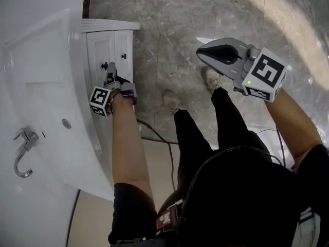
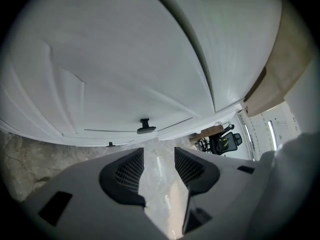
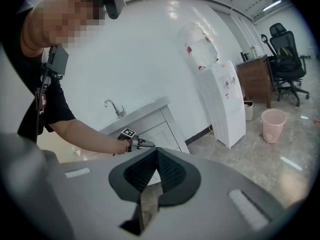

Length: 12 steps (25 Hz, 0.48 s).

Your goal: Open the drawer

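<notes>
The white vanity cabinet (image 1: 110,48) stands at the left, with a drawer front that carries a small black knob (image 1: 105,66). In the left gripper view that knob (image 2: 145,127) sits just ahead of and above the jaws, and a second, lower knob (image 2: 110,144) shows beside it. My left gripper (image 1: 110,70) is close in front of the knob, open, with nothing between its pads (image 2: 129,171). The left gripper (image 3: 149,145) also shows against the cabinet in the right gripper view. My right gripper (image 1: 201,53) hangs over the floor away from the cabinet, shut and empty (image 3: 156,152).
A white sink basin (image 1: 51,112) with a chrome faucet (image 1: 23,153) tops the cabinet. A cable (image 1: 159,138) runs on the marble floor by the person's shoes (image 1: 172,101). Farther off stand a water dispenser (image 3: 222,104), a pink bin (image 3: 274,125) and an office chair (image 3: 285,59).
</notes>
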Tool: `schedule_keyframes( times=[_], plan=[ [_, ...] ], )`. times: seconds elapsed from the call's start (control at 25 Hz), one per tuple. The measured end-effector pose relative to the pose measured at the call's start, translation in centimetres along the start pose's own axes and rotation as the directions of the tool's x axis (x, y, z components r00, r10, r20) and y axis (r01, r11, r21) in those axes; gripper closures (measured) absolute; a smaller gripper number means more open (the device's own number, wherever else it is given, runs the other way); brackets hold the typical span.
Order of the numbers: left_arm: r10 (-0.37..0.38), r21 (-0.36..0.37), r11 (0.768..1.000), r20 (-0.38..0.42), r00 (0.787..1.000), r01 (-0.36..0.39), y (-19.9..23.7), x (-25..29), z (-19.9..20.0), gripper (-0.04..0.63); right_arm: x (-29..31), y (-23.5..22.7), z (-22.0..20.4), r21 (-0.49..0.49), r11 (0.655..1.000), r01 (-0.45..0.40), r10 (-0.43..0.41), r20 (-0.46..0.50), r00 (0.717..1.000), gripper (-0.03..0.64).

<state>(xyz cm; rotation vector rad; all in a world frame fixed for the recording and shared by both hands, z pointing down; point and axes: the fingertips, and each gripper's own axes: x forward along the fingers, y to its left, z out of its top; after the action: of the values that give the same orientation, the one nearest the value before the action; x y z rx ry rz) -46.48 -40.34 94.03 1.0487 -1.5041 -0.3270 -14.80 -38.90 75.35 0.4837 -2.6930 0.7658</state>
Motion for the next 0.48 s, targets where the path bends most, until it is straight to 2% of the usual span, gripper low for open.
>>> schedule_keyframes(
  times=[0.24,0.48],
  plan=[
    [0.037,-0.039,0.999,0.048,0.998,-0.035,0.7,1.5,1.3,0.420,0.7,-0.9,-1.1,0.024,1.000,0.000,0.000,-0.014,1.000,0.621],
    [0.117,-0.029,0.993,0.128,0.985,-0.115,2.3,1.6,3.2,0.420,1.3,-1.5,-1.8,0.039,0.999,-0.002,0.004,-0.037,0.999,0.621]
  ],
)
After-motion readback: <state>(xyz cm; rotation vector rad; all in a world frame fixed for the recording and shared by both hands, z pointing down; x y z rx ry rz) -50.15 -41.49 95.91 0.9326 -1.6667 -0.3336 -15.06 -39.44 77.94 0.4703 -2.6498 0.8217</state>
